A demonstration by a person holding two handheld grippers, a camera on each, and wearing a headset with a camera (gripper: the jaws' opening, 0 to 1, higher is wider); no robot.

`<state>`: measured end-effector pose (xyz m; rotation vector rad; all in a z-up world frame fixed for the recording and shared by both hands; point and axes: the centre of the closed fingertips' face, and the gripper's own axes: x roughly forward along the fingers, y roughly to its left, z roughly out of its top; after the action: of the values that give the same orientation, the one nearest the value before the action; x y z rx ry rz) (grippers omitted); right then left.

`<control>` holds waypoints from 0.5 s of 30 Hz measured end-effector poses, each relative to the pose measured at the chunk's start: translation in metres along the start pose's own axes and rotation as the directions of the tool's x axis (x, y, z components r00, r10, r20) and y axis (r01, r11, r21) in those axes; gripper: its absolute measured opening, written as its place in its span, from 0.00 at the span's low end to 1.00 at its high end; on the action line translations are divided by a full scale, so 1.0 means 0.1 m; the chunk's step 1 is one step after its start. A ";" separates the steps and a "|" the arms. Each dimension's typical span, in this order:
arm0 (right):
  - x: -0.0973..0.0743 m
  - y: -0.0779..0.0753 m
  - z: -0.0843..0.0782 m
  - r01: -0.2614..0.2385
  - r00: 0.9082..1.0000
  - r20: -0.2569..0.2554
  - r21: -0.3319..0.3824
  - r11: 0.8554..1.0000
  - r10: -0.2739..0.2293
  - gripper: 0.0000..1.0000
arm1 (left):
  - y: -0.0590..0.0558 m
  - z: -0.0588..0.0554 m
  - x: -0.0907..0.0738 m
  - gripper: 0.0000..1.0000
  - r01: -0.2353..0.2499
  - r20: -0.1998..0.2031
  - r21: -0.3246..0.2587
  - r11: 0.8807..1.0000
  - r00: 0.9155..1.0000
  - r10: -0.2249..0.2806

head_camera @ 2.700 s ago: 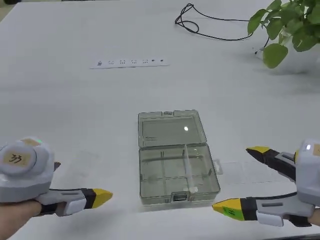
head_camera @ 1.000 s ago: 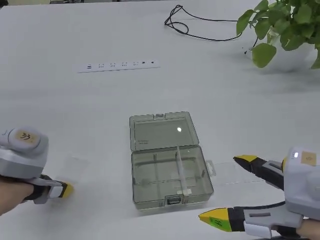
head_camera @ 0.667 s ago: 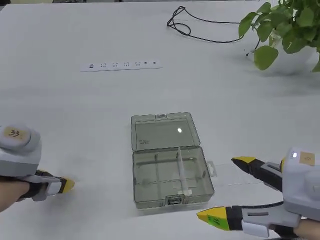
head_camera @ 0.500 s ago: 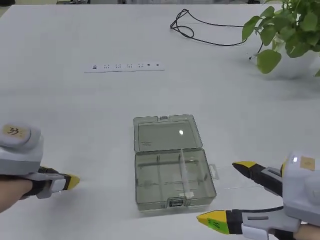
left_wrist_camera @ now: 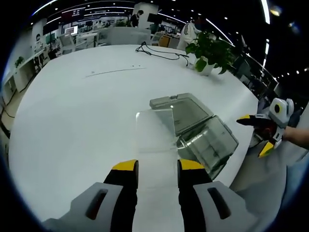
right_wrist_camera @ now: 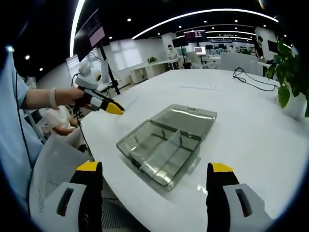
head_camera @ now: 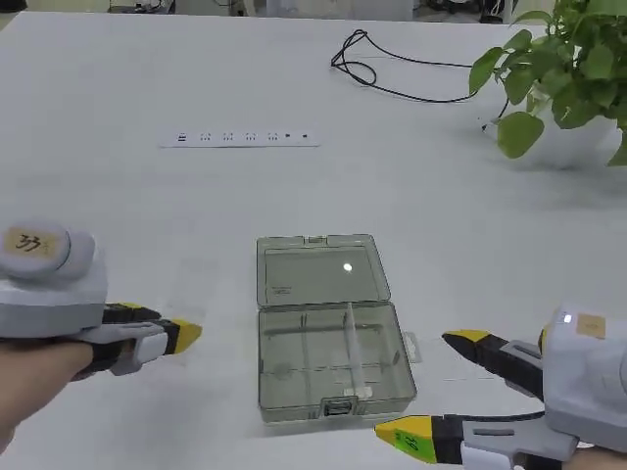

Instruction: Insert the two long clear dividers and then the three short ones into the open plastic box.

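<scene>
The left gripper (left_wrist_camera: 158, 166) is clamped on a clear divider (left_wrist_camera: 154, 133), which juts forward from between its jaws above the white table (head_camera: 118, 196), left of the open plastic box (head_camera: 328, 338); the right gripper (head_camera: 427, 387) hovers just right of the box's front corner, jaws wide apart; the box sits mid-table, lid lying flat behind it; one long divider (head_camera: 351, 343) stands upright inside, running front to back.

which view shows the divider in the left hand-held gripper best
Left gripper view: the clear divider fills the gap between the left hand-held gripper jaws, edges plain. Head view: barely visible. Right gripper view: too small to tell.
</scene>
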<state>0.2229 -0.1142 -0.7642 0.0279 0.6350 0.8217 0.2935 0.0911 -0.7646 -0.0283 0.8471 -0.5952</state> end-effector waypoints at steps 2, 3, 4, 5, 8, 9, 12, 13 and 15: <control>-0.02 -0.02 0.01 0.001 1.000 0.011 0.020 1.000 -0.002 0.87 | -0.13 0.04 0.04 0.30 0.024 0.011 0.009 1.000 1.000 -0.025; -0.02 -0.02 0.01 0.002 1.000 0.010 0.024 1.000 -0.002 0.87 | -0.16 0.05 0.04 0.30 0.031 0.013 0.012 0.999 0.999 -0.031; -0.03 -0.02 0.02 0.001 1.000 0.014 0.037 0.999 -0.002 0.87 | -0.24 0.07 0.07 0.30 0.045 0.019 0.018 0.999 0.999 -0.045; -0.04 -0.02 0.03 0.002 1.000 0.017 0.047 0.999 -0.003 0.86 | -0.29 0.08 0.08 0.30 0.053 0.023 0.022 0.998 0.998 -0.054; -0.04 -0.04 0.07 0.003 0.999 0.031 0.095 0.995 -0.006 0.84 | -0.45 0.10 0.13 0.30 0.083 0.036 0.043 0.996 0.996 -0.085; -0.04 -0.04 0.09 -0.003 0.999 0.042 0.104 0.995 -0.002 0.83 | -0.50 0.09 0.15 0.30 0.092 0.035 0.049 0.995 0.995 -0.094; -0.01 -0.04 0.06 -0.005 1.000 0.020 0.115 0.993 0.002 0.79 | -0.63 0.09 0.22 0.30 0.110 0.040 0.049 0.993 0.993 -0.112; -0.01 -0.04 0.05 -0.003 1.000 0.017 0.121 0.993 0.001 0.78 | -0.64 0.09 0.22 0.30 0.112 0.041 0.049 0.993 0.993 -0.114; -0.01 -0.03 0.04 -0.008 1.000 0.018 0.160 0.987 0.005 0.76 | -0.73 0.07 0.26 0.30 0.122 0.043 0.050 0.991 0.991 -0.124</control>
<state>0.2269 -0.1159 -0.7613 0.1833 0.6841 0.7741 0.2770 0.0152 -0.7596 -0.0515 0.7897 -0.7279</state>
